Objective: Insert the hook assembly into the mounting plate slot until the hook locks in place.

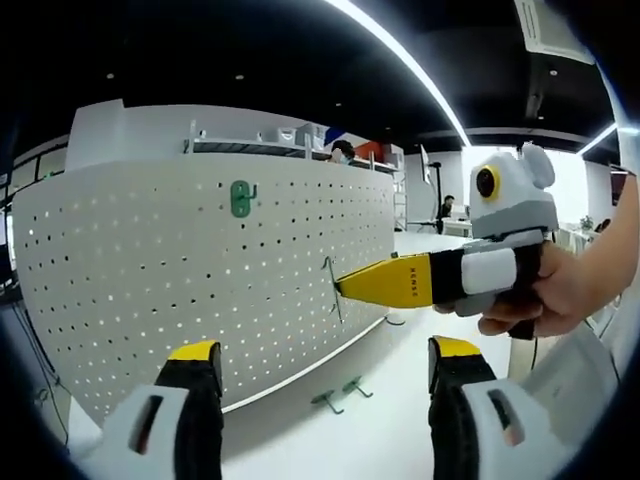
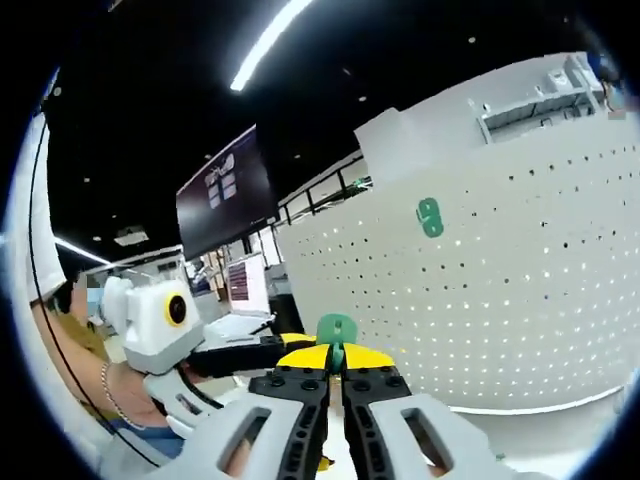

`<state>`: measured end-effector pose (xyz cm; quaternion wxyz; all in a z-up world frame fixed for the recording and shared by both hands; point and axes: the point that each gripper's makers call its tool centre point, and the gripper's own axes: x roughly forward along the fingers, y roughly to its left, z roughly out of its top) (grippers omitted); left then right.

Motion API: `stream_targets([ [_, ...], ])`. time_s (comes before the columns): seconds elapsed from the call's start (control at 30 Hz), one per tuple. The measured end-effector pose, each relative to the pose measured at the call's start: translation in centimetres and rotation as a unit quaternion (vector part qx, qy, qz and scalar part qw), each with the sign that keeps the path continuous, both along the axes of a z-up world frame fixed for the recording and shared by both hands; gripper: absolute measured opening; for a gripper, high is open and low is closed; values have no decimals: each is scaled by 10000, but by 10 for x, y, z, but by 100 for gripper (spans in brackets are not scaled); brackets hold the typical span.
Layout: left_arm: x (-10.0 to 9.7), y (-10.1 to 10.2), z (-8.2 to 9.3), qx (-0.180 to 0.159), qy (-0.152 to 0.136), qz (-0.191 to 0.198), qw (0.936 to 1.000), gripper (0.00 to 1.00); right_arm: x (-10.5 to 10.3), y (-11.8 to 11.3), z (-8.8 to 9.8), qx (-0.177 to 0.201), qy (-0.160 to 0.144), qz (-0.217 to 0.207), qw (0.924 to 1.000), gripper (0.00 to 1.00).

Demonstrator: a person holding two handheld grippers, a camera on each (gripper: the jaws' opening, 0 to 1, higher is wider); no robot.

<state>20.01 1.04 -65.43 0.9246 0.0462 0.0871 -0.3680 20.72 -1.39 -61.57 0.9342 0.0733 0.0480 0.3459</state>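
**Right gripper brings a green hook to the pegboard**

In the left gripper view, the right gripper (image 1: 345, 284) reaches in from the right with its yellow-tipped jaws closed on a hook (image 1: 331, 287), whose thin edge sits right at the face of the white perforated mounting plate (image 1: 150, 270). The jaws pinch the hook at its base, which probably leaves its back free to meet the holes. Whether it has entered a slot cannot be told from here.

In the right gripper view the same jaws are shut tight on the green hook (image 2: 335, 330), which stands up between the tips, with the plate (image 2: 520, 280) ahead and to the right.

A second green hook (image 1: 241, 197) already hangs high on the plate, likely showing the finished state. Two more hooks (image 1: 340, 392) lie on the white desk (image 1: 400, 420) just below the plate's lower edge.

The left gripper (image 1: 325, 362) holds its jaws wide apart with nothing between them. It hangs back from the plate, seemingly to keep the board, the hook and the spares in sight.
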Motion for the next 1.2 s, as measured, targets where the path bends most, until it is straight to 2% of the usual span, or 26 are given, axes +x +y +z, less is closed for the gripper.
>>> stream_targets([
  [0.03,0,1,0,-7,4,7,10000,86,1,-3,0,-81,-38,-87,9999,0],
  [0.13,0,2,-1,-2,11,18,10000,86,8,-16,-3,-677,-272,-461,9963,0],
  [0.27,0,1,-2,12,21,7,10000,86,12,-25,-3,-959,-392,-768,9916,0],
  [0.5,0,2,-2,9,27,17,10000,85,16,-30,-4,-886,-306,-867,9918,0],
  [0.77,-1,6,-4,9,48,49,10000,84,33,-42,5,-757,-287,-1040,9913,0],
  [1.2,-6,12,-9,40,58,100,9999,84,61,-57,25,-669,-422,-1297,9884,0],
])
